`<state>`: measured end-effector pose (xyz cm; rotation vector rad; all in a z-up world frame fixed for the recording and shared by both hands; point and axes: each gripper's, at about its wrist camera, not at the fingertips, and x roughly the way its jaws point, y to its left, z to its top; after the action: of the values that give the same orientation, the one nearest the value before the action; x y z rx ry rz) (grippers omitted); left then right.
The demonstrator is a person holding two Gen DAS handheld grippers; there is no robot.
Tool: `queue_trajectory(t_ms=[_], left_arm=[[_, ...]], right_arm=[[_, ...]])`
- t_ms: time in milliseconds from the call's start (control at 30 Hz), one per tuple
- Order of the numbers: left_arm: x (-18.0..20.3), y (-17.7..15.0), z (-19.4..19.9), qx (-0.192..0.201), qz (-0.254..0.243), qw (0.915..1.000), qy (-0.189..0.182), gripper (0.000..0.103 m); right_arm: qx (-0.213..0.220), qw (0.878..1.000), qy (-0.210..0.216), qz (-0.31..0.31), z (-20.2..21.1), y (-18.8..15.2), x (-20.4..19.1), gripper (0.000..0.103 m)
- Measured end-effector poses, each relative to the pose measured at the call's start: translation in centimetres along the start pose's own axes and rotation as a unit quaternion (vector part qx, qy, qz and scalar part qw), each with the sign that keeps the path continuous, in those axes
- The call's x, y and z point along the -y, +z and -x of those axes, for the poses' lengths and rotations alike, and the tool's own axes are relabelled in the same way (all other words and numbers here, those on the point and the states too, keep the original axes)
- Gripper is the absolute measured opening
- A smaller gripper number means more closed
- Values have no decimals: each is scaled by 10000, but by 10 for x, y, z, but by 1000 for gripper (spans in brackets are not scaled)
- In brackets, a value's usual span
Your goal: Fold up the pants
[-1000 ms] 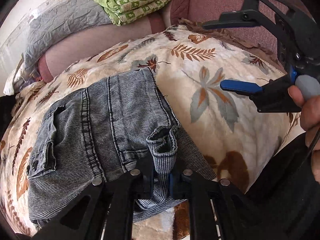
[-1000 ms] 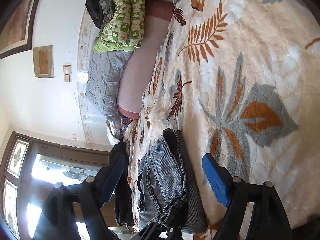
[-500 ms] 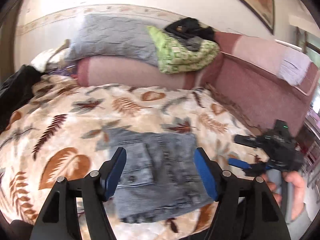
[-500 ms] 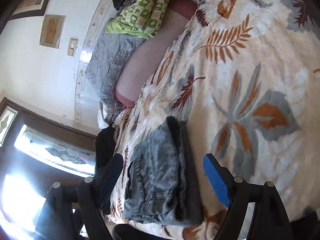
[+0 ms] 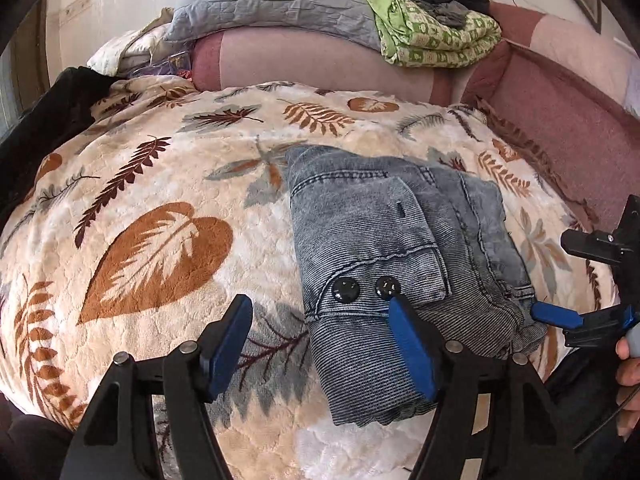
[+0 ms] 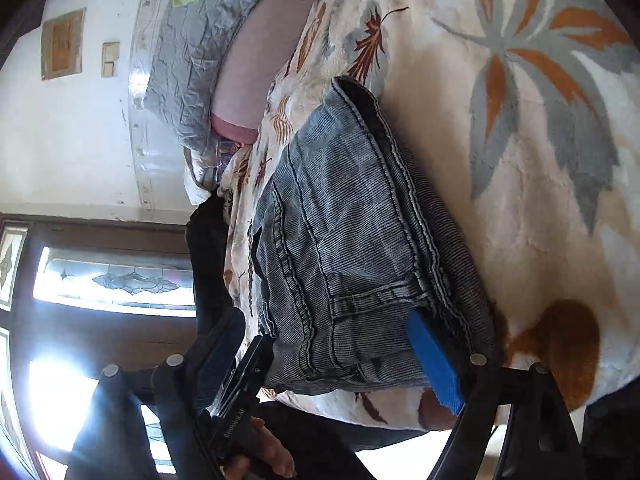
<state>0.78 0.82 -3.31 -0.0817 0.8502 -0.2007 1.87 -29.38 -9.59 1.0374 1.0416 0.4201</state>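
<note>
One folded pants [image 5: 404, 264], two tools [image 5: 320, 344] [image 6: 332, 356] apart.

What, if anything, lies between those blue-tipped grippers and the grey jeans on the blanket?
Nothing visible. The folded jeans lie bare on the leaf blanket; the left gripper and right gripper both stand open at their near edge.

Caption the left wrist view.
Folded grey denim pants on a leaf-print blanket, open left hand-held gripper above.

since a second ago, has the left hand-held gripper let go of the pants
Yes. The left hand-held gripper was shut on a fold of the pants; now it is open, pulled back at their near edge on the leaf blanket.
</note>
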Motion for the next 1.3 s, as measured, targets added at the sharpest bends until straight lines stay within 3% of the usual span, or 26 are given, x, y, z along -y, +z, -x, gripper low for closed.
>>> queue_trajectory(t_ms=[100, 167, 267, 400, 500, 633, 700, 767, 833, 867, 1067, 1167, 1233, 1300], left_arm=[[-9, 5, 6, 155, 215, 9996, -112, 71], [-11, 2, -5, -50, 215, 9997, -139, 71], [-13, -4, -10, -70, 368, 9991, -191, 72], [-13, -4, -10, -72, 331, 9992, -196, 72], [-11, -5, -10, -17, 261, 9996, -140, 72], [-11, -6, -10, -11, 282, 9995, -143, 72], [-11, -6, -10, -15, 285, 9995, -134, 72], [-10, -7, -11, -5, 296, 9995, -115, 72], [-11, -7, -11, -18, 299, 9995, -122, 73], [-11, -7, -11, -19, 298, 9995, -134, 73], [-11, -1, -5, -71, 219, 9996, -170, 73], [-12, 10, 8, 112, 287, 9993, -188, 73], [-9, 19, 20, 389, 236, 9989, -144, 73], [-3, 24, 23, 554, 79, 9984, 29, 73]], right_arm=[[13, 9995, 192, 237, 12, -9, -22, 86], [-86, 9988, 463, 111, 11, -18, -27, 86], [-390, 9963, 745, -173, -11, -29, -27, 86], [-448, 9946, 717, -596, -37, -34, -13, 86], [-242, 9938, 735, -805, -38, -29, -4, 87], [336, 9924, 468, -1090, -21, -19, 9, 86], [507, 9927, 267, -1061, -15, -13, 15, 73], [396, 9952, -90, -886, -18, -9, 17, 35], [329, 9969, -370, -613, -20, -9, 16, 12], [355, 9974, -445, -436, -17, -10, 11, 7], [784, 9894, -951, 767, 16, -28, -36, 6], [565, 9850, -1434, 770, 4, -29, -13, 6], [407, 9873, -1420, 583, -11, -29, 8, 3], [474, 9856, -1470, 684, -8, -30, 1, 3]])
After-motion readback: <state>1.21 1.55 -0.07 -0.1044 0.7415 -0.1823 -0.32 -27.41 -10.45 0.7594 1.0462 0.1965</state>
